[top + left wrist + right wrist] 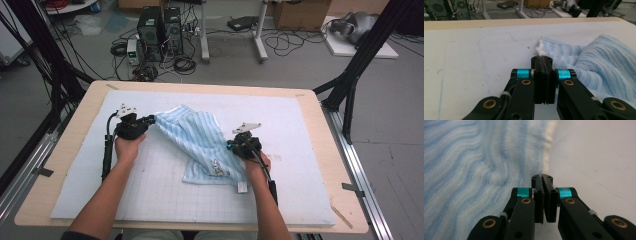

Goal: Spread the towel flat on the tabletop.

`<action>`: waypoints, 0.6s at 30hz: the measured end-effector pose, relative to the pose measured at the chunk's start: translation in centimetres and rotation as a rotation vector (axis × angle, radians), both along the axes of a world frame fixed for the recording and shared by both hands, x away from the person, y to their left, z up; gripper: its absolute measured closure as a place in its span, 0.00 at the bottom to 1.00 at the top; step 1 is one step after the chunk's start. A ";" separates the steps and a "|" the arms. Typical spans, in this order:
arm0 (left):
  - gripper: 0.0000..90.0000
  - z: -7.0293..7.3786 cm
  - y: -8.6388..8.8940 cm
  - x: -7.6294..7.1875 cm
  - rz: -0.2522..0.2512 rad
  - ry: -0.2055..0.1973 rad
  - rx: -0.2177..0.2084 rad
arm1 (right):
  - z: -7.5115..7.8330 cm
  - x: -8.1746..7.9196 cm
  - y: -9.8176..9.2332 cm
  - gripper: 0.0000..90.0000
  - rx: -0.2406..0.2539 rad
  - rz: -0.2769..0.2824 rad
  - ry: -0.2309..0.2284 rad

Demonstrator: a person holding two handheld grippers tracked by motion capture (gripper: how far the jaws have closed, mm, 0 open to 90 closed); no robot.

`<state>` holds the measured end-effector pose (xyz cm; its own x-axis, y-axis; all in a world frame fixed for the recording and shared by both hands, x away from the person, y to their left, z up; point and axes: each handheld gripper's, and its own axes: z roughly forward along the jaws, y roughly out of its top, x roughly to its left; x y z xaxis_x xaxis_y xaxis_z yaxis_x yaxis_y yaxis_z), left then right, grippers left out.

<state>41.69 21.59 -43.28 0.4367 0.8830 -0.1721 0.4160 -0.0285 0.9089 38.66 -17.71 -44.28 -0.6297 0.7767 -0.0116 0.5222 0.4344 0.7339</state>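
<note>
Because the light-blue striped towel (200, 145) lies crumpled on a slant between the two hands, the coming move turns on which end belongs to which hand-held gripper. Its long axis runs from the left hand-held gripper (149, 120), where one corner is drawn up and out, down and across to the right hand-held gripper (231, 145), which sits at the towel's opposite edge. So the cloth lies to the inner side of each tool, and neither hand is nearer to the whole of it; each has its own end.

In the left gripper view the jaws stand pressed together, and a white-edged towel corner (541, 48) pokes out just beyond their tips (it looks pinched there, though the contact itself is hidden behind the black pads). In the right gripper view the right hand-held gripper (544, 178) also has its jaws together, at the pale hem (547, 152) of the towel, with blurred blue stripes spreading to one side and the bare white surface (599, 157) to the other; whether cloth is caught between them I cannot tell.

Judging from this, pulling the two ends apart along that slanted axis would flatten the bunched middle, where a small white label (242, 187) hangs near the right wrist.
</note>
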 end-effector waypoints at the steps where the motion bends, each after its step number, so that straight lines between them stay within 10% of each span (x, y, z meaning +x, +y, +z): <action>1: 0.99 -0.1 -0.2 0.0 -0.006 -0.002 -0.004 | -0.1 0.2 -0.5 0.99 0.014 -0.023 0.000; 5: 0.95 -0.2 -1.0 0.0 -0.011 -0.003 -0.029 | 0.0 0.4 -1.6 0.99 -0.003 -0.115 -0.040; 8: 0.65 -0.4 -1.7 0.1 0.002 0.015 -0.059 | -0.1 0.7 -2.4 0.99 -0.033 -0.204 -0.068; 11: 0.56 -0.3 -2.1 -0.2 -0.022 0.005 -0.043 | -0.2 0.9 -3.4 0.99 -0.070 -0.305 -0.097; 18: 0.48 0.6 -2.6 -1.2 -0.099 -0.007 -0.013 | -0.4 0.9 -5.8 0.98 -0.048 -0.447 -0.078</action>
<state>40.48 19.04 -42.72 0.5230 0.8331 -0.1801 0.4050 -0.0570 0.9125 39.59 -23.49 -44.73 -0.2289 0.9694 -0.0886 0.6100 0.2138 0.7630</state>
